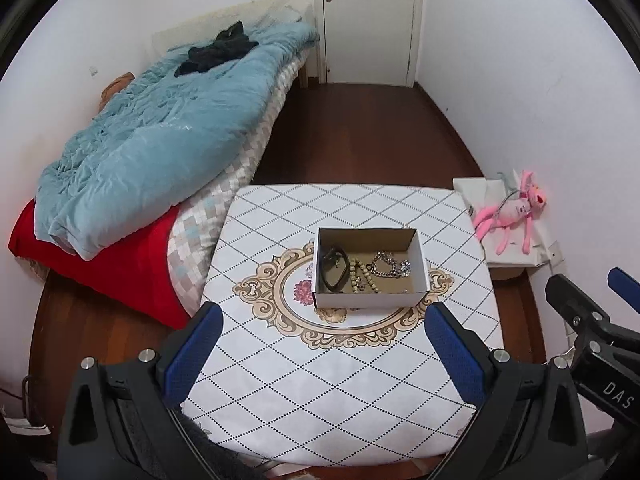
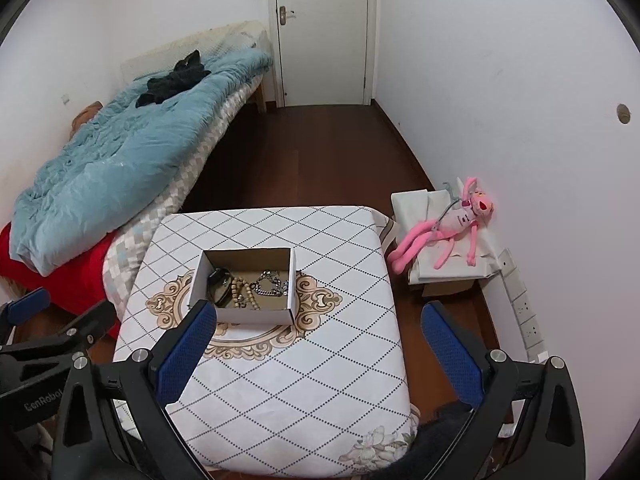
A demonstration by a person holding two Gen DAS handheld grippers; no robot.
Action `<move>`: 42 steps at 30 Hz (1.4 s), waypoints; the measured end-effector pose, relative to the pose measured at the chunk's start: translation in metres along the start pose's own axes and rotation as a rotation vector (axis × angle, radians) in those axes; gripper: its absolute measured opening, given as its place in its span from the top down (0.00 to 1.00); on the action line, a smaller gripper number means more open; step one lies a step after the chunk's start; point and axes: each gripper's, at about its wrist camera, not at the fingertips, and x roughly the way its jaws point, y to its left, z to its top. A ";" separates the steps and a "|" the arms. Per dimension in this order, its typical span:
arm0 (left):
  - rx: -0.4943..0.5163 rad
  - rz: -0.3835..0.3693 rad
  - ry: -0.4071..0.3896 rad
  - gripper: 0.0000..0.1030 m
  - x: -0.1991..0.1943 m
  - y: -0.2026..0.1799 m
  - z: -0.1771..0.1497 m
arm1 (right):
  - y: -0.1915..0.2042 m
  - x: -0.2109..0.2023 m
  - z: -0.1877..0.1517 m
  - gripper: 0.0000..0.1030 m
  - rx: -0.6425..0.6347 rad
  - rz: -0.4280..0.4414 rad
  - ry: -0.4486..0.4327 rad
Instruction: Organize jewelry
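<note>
Your left gripper [image 1: 324, 344] hangs above the near edge of the desk [image 1: 280, 412], jaws released and spread wide, with nothing between the blue pads [image 1: 456, 356]. Your right gripper [image 2: 320, 348] is in the same condition: jaws released, empty, held over the near right corner of the desk, so its right pad stands over the floor [image 2: 320, 152] rather than the cloth.

The cardboard box [image 1: 370, 298] sits at about the middle of the desk, on the ornate oval printed on the patterned cloth, a little toward the far edge. It is open at the top, and neither gripper touches it. All the jewelry visible lies inside it. A dark bangle [image 1: 334, 270] occupies the left end of the box. A string of pale beads [image 1: 362, 278] lies beside it, near the middle. A silver chain [image 1: 390, 266] fills the right part. Beads and chain lie close together; whether they are tangled cannot be told. In the right wrist view the same three items show in the same order: bangle [image 2: 219, 286], beads [image 2: 242, 292], chain [image 2: 272, 282].

Off the desk's right edge, a pink plush toy [image 2: 448, 220] lies on white paper over a low box against the wall. To the left, a bed carries a blue quilt [image 1: 160, 140] with a dark garment [image 1: 218, 50] on it.
</note>
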 end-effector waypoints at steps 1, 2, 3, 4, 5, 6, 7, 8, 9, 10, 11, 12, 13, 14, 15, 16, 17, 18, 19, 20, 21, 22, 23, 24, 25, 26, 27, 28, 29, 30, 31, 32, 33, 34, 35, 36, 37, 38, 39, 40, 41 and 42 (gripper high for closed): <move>0.005 -0.001 0.009 0.00 0.004 -0.001 0.001 | 0.001 0.007 0.002 0.00 -0.002 0.001 0.012; 0.011 0.006 0.026 0.00 0.012 -0.002 0.002 | 0.003 0.012 0.005 0.00 -0.005 0.003 0.019; 0.014 0.007 0.038 0.00 0.017 -0.003 0.003 | 0.004 0.020 0.007 0.00 -0.008 0.000 0.028; 0.013 0.006 0.052 0.00 0.023 -0.003 0.003 | 0.004 0.027 0.008 0.00 -0.008 -0.003 0.039; 0.010 0.008 0.061 0.00 0.027 -0.003 0.004 | 0.004 0.033 0.010 0.00 -0.009 -0.001 0.050; 0.009 0.013 0.065 0.00 0.031 -0.003 0.004 | 0.005 0.039 0.011 0.00 -0.008 0.000 0.060; 0.008 0.016 0.068 0.00 0.034 -0.003 0.005 | 0.005 0.045 0.012 0.00 -0.008 -0.002 0.072; 0.005 0.021 0.074 0.00 0.038 -0.003 0.005 | 0.005 0.050 0.013 0.00 -0.009 -0.003 0.082; 0.003 0.023 0.077 0.00 0.040 -0.002 0.006 | 0.005 0.054 0.013 0.00 -0.009 -0.003 0.089; 0.001 0.027 0.080 0.00 0.043 -0.001 0.008 | 0.006 0.059 0.014 0.00 -0.012 -0.005 0.099; -0.001 0.030 0.087 0.00 0.046 0.000 0.009 | 0.007 0.063 0.014 0.00 -0.017 -0.006 0.107; -0.003 0.031 0.090 0.00 0.049 0.000 0.010 | 0.007 0.066 0.014 0.00 -0.019 -0.006 0.114; -0.004 0.035 0.091 0.00 0.051 0.001 0.011 | 0.007 0.070 0.014 0.00 -0.018 0.000 0.125; -0.005 0.040 0.094 0.00 0.052 0.002 0.011 | 0.008 0.071 0.014 0.00 -0.018 0.004 0.131; -0.007 0.041 0.096 0.00 0.054 0.003 0.012 | 0.008 0.075 0.014 0.00 -0.020 0.008 0.140; -0.010 0.040 0.097 0.00 0.055 0.004 0.013 | 0.009 0.077 0.014 0.00 -0.021 0.010 0.145; -0.010 0.044 0.100 0.00 0.057 0.005 0.013 | 0.009 0.077 0.015 0.00 -0.022 0.011 0.148; -0.010 0.047 0.102 0.00 0.058 0.006 0.014 | 0.010 0.079 0.015 0.00 -0.023 0.012 0.151; -0.011 0.047 0.104 0.00 0.059 0.007 0.014 | 0.011 0.081 0.015 0.00 -0.023 0.012 0.156; -0.013 0.047 0.105 0.00 0.060 0.008 0.015 | 0.011 0.081 0.016 0.00 -0.024 0.014 0.158; -0.014 0.050 0.105 0.00 0.060 0.009 0.014 | 0.012 0.082 0.016 0.00 -0.026 0.015 0.161; -0.013 0.050 0.105 0.00 0.060 0.009 0.014 | 0.013 0.083 0.016 0.00 -0.028 0.014 0.163; -0.013 0.051 0.106 0.00 0.060 0.010 0.014 | 0.014 0.083 0.017 0.00 -0.031 0.014 0.164; -0.013 0.051 0.105 0.00 0.060 0.010 0.014 | 0.015 0.084 0.017 0.00 -0.034 0.014 0.167; -0.013 0.051 0.104 0.00 0.061 0.010 0.015 | 0.016 0.085 0.017 0.00 -0.037 0.014 0.170; -0.010 0.049 0.103 0.00 0.061 0.011 0.014 | 0.017 0.086 0.017 0.00 -0.038 0.014 0.172; -0.006 0.045 0.104 0.00 0.061 0.011 0.014 | 0.018 0.087 0.017 0.00 -0.040 0.015 0.174; -0.005 0.042 0.107 0.00 0.062 0.012 0.014 | 0.018 0.087 0.017 0.00 -0.041 0.016 0.176; -0.003 0.040 0.108 0.00 0.063 0.013 0.013 | 0.019 0.087 0.016 0.00 -0.042 0.016 0.177; -0.002 0.039 0.110 0.00 0.064 0.013 0.013 | 0.019 0.087 0.016 0.00 -0.043 0.016 0.179; -0.001 0.038 0.111 0.00 0.064 0.014 0.012 | 0.019 0.088 0.016 0.00 -0.045 0.016 0.180; -0.001 0.036 0.113 0.00 0.064 0.014 0.011 | 0.020 0.089 0.016 0.00 -0.045 0.015 0.181; -0.002 0.037 0.114 0.00 0.065 0.014 0.011 | 0.020 0.089 0.016 0.00 -0.045 0.014 0.181; -0.001 0.038 0.114 0.00 0.065 0.014 0.011 | 0.020 0.089 0.016 0.00 -0.045 0.016 0.180; -0.001 0.038 0.115 0.00 0.065 0.014 0.010 | 0.020 0.089 0.016 0.00 -0.045 0.015 0.180; -0.002 0.038 0.115 0.00 0.065 0.013 0.010 | 0.020 0.089 0.016 0.00 -0.045 0.015 0.181; -0.003 0.037 0.116 0.00 0.065 0.013 0.010 | 0.020 0.089 0.016 0.00 -0.045 0.016 0.182; -0.003 0.037 0.115 0.00 0.065 0.013 0.010 | 0.020 0.089 0.016 0.00 -0.046 0.016 0.182; -0.001 0.037 0.114 0.00 0.065 0.013 0.010 | 0.020 0.089 0.016 0.00 -0.047 0.014 0.182; -0.002 0.038 0.115 0.00 0.065 0.013 0.010 | 0.020 0.089 0.016 0.00 -0.045 0.015 0.183; -0.001 0.037 0.114 0.00 0.065 0.013 0.010 | 0.020 0.089 0.015 0.00 -0.043 0.017 0.183; -0.002 0.037 0.114 0.00 0.065 0.013 0.010 | 0.020 0.089 0.016 0.00 -0.046 0.015 0.181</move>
